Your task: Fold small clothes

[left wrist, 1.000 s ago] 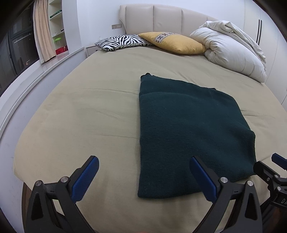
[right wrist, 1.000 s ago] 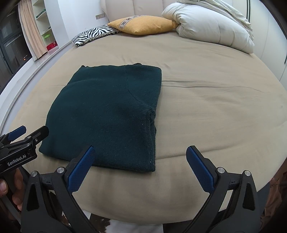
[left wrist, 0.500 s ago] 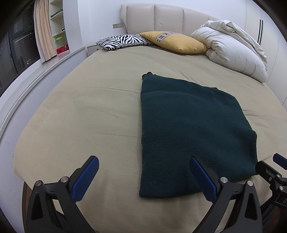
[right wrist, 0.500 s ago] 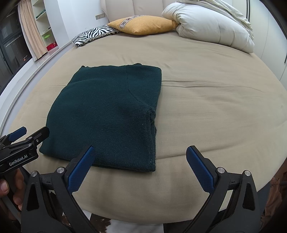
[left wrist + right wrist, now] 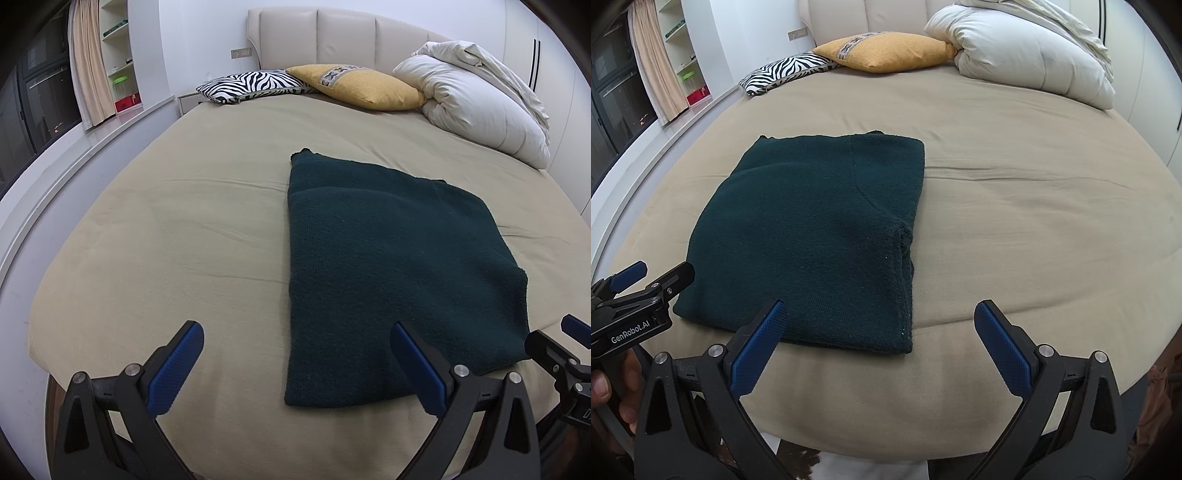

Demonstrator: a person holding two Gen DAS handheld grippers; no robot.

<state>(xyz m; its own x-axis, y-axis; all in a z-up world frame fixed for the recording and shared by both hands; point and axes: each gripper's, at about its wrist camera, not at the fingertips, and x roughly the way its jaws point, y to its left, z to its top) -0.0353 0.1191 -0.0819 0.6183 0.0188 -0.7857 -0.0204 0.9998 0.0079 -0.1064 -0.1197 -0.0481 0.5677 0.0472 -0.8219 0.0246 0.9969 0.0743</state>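
A dark green knitted garment point(image 5: 388, 266) lies folded into a flat rectangle on the beige bed point(image 5: 184, 221); it also shows in the right wrist view point(image 5: 820, 236). My left gripper point(image 5: 295, 363) is open and empty, held above the bed's near edge at the garment's near left corner. My right gripper point(image 5: 881, 341) is open and empty, above the near edge by the garment's near right corner. Each gripper shows at the edge of the other's view, the left one point(image 5: 639, 291) and the right one point(image 5: 565, 354).
A zebra pillow point(image 5: 255, 85), a yellow pillow point(image 5: 358, 86) and a bundled white duvet point(image 5: 476, 96) lie at the headboard. A white ledge point(image 5: 55, 155) runs along the bed's left side. Wardrobe doors point(image 5: 565, 92) stand on the right.
Both grippers stay open and empty. The left wrist view has drifted slightly; the garment has not moved.
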